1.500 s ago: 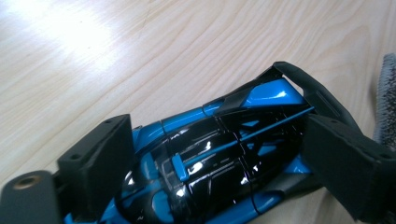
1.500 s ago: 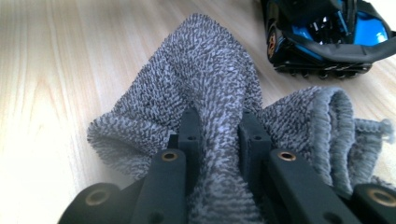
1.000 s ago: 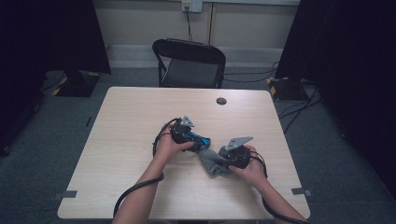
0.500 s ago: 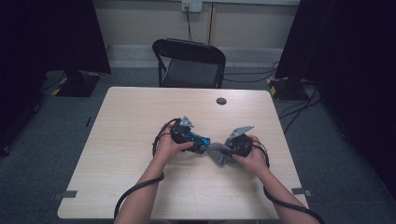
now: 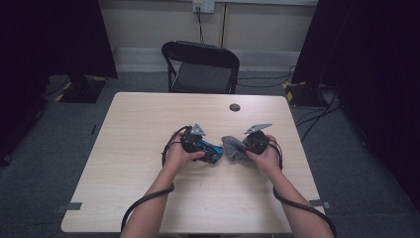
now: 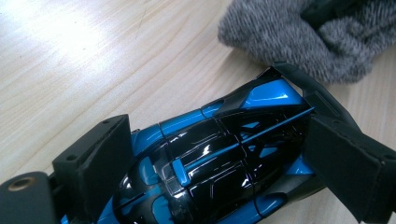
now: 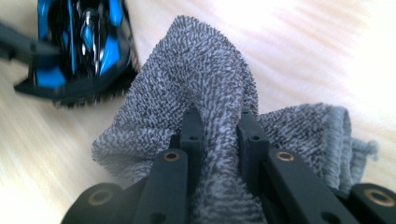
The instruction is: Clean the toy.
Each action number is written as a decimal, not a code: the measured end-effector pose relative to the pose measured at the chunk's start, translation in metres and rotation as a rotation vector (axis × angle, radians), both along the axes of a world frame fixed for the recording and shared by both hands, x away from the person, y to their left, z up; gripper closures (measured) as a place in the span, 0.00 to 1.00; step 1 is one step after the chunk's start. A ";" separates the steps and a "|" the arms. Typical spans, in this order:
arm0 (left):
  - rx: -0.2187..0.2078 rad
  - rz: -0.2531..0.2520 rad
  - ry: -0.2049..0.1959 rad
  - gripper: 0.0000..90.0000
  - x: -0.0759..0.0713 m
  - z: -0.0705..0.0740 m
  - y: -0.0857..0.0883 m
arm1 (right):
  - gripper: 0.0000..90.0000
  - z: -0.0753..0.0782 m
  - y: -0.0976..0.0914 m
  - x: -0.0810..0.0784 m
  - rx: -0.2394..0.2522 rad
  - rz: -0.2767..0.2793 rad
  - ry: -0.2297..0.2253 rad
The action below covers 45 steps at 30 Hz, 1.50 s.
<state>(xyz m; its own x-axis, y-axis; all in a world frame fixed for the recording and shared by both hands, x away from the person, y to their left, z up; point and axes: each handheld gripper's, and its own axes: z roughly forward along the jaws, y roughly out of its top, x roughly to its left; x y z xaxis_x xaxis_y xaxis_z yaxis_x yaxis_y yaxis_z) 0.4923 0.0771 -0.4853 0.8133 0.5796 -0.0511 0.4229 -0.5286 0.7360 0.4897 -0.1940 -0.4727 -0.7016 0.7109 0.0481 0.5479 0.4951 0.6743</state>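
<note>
A: The fingers (image 7: 194,128) of the right gripper (image 7: 218,122) — what are they doing?

B: Clenched on a fold of the grey cloth (image 7: 205,79). In the right gripper view the terry bunches up between the two black fingers, with more of it spilling past them at twelve o'clock and three o'clock.

A: And the left gripper (image 6: 224,163)?

B: Its fingers (image 6: 348,163) are grasping the blue and black toy car (image 6: 219,154), one pad against each flank. The car lies on the worktop (image 5: 143,124), its tail wing pointing at about two o'clock in the left gripper view, just beside the cloth.

A: Where is all this on the worktop?

B: From the high view, a little toward six o'clock of the centre. The car (image 5: 208,148) sits in the left gripper (image 5: 214,152); the cloth (image 5: 234,148) lies at its three o'clock, touching or nearly so, with the right gripper (image 5: 243,148) behind it.

A: Anything else?

B: A small dark round disc (image 5: 235,107) lies near the far edge at twelve o'clock, well apart. A black folding chair (image 5: 200,64) stands beyond the worktop.
</note>
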 end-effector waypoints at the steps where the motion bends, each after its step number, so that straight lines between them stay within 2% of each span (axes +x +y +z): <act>1: -0.002 0.001 0.000 0.09 0.000 0.000 0.000 | 0.85 0.002 -0.001 0.001 -0.010 -0.007 -0.003; 12: -0.002 -0.001 0.002 0.09 0.000 0.000 0.000 | 0.85 0.005 -0.013 0.002 -0.005 -0.056 -0.015; 18: -0.004 -0.005 -0.002 0.09 0.001 0.000 0.000 | 0.85 0.008 -0.015 0.002 0.001 -0.093 -0.037; 29: -0.009 -0.007 -0.004 0.09 0.001 -0.001 0.001 | 0.85 0.001 -0.012 0.003 -0.001 -0.109 -0.019; 36: -0.009 -0.009 -0.004 0.09 0.001 -0.001 0.001 | 0.85 -0.003 -0.003 0.001 -0.019 -0.090 -0.018; 43: -0.011 -0.008 -0.007 0.09 0.000 -0.001 0.001 | 0.84 -0.005 0.011 -0.004 -0.054 -0.038 -0.023; 45: -0.009 -0.008 -0.006 0.09 0.000 -0.001 0.001 | 0.84 -0.006 0.015 -0.006 -0.059 -0.020 -0.010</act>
<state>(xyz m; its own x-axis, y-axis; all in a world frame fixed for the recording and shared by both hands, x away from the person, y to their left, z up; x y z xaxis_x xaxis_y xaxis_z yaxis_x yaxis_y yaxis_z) 0.4928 0.0782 -0.4860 0.8181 0.5728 -0.0512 0.4143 -0.5253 0.7432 0.4842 -0.1791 -0.4787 -0.6872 0.7265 -0.0016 0.5514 0.5230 0.6499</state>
